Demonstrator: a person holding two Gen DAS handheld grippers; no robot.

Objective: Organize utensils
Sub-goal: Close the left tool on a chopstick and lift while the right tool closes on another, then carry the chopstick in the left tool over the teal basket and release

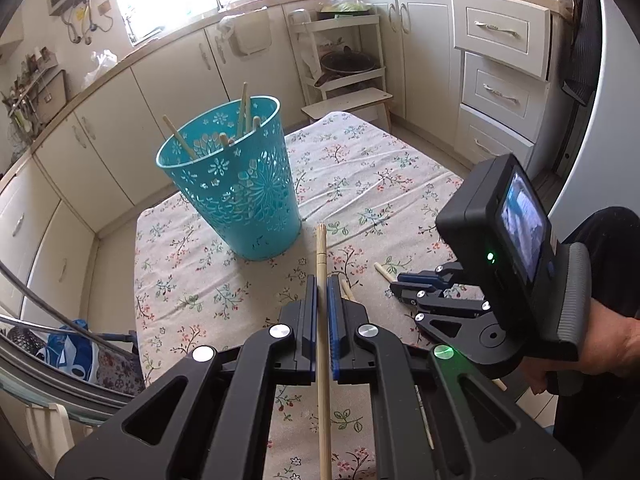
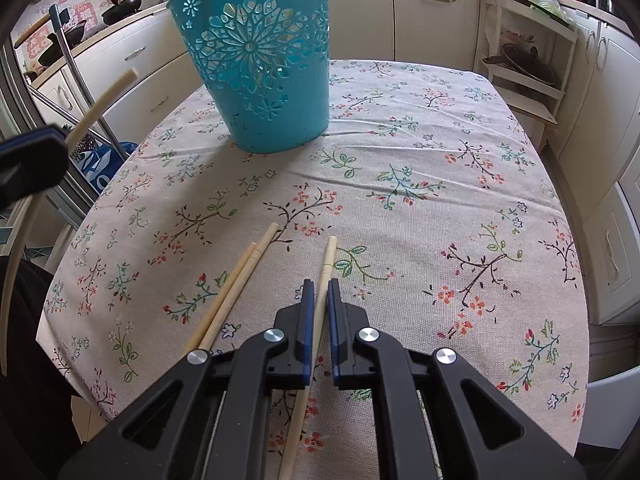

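Clamped in the left gripper (image 1: 322, 280), a chopstick (image 1: 321, 248) points toward the teal basket (image 1: 240, 196) at frame centre — the right gripper (image 2: 320, 286) pinches another chopstick (image 2: 329, 252), seemingly on the tablecloth (image 2: 420, 216).

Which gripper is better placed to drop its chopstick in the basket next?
Left. The left gripper holds its chopstick lifted, pointing toward the basket; the right gripper is low at the table.

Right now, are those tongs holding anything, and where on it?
Yes. The left tongs pinch a chopstick below its thick end; the right tongs pinch another chopstick likewise.
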